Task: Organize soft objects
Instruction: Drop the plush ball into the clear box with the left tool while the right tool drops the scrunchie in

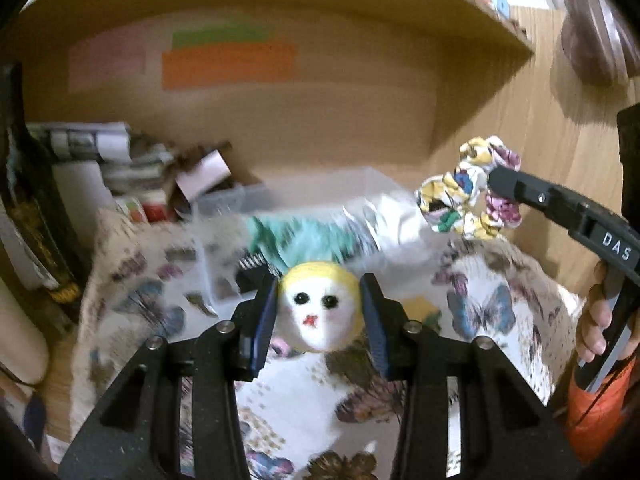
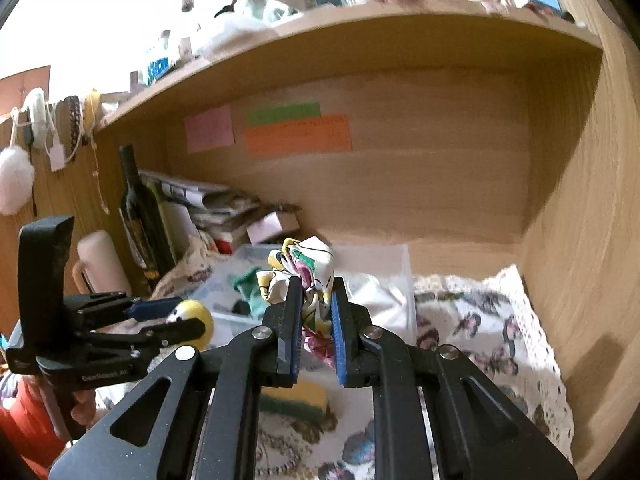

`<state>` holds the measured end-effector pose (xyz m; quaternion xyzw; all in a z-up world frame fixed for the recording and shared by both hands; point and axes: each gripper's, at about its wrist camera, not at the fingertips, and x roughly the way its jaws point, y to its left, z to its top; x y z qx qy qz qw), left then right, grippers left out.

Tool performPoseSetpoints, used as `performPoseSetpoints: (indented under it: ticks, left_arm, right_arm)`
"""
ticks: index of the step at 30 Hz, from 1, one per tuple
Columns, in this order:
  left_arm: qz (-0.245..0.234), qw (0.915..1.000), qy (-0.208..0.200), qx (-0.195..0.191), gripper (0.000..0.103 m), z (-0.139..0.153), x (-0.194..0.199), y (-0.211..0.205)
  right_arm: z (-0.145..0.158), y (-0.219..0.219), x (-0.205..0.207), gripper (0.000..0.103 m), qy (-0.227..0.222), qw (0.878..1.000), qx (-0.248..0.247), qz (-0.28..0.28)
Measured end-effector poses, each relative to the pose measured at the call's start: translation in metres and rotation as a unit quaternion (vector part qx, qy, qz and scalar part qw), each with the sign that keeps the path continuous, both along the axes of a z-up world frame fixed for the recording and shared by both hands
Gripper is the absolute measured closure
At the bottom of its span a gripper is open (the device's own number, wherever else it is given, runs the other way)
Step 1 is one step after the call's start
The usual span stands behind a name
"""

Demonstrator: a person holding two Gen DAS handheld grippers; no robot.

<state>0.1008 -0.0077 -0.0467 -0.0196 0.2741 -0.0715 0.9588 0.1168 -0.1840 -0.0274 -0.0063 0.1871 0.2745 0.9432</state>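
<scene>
**Left wrist view: both grippers loaded above the butterfly cloth**

A felt doll head [image 1: 320, 308] is clamped by the left gripper [image 1: 319, 312] over the butterfly cloth [image 1: 480, 312]; a floral scrunchie [image 2: 304, 276] is pinched by the right gripper [image 2: 316, 316]; beyond, a clear plastic bin [image 2: 394, 280] is seen beneath the wooden shelf [image 2: 360, 36].

Close wrist views facing shared shelf [image 1: 280, 128]

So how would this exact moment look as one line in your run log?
left tool: shut on doll head | right tool: shut on floral scrunchie | both held above butterfly cloth | clear bin behind
</scene>
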Motion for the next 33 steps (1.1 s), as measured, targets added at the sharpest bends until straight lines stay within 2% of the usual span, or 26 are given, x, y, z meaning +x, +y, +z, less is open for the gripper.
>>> performPoseSetpoints:
  ticks: [4, 9, 18, 27, 31, 33]
  left_arm:
    - [0.023, 0.9995, -0.022, 0.002, 0.061, 0.015, 0.007, 0.008]
    - [0.048, 0.9985, -0.025, 0.002, 0.061, 0.021, 0.023, 0.020]
    - [0.067, 0.9976, 0.014, 0.007, 0.061, 0.000, 0.060, 0.033]
    - [0.060, 0.9971, 0.043, 0.019, 0.061, -0.019, 0.079, 0.028]
    - [0.060, 0.9967, 0.047, 0.028, 0.060, -0.021, 0.081, 0.023]
    - [0.059, 0.9966, 0.050, 0.028, 0.057, -0.021, 0.082, 0.023]
  right_arm:
    - [0.006, 0.011, 0.009, 0.091, -0.011, 1.000, 0.000, -0.001]
    - [0.004, 0.027, 0.026, 0.091, -0.005, 1.000, -0.012, 0.000]
    - [-0.027, 0.052, 0.067, 0.091, 0.055, 0.997, -0.048, 0.011]
    - [-0.056, 0.063, 0.091, 0.091, 0.115, 0.989, -0.094, 0.007]
    - [-0.057, 0.063, 0.091, 0.091, 0.118, 0.987, -0.106, 0.004]
    - [-0.055, 0.061, 0.090, 0.085, 0.116, 0.987, -0.108, 0.001]
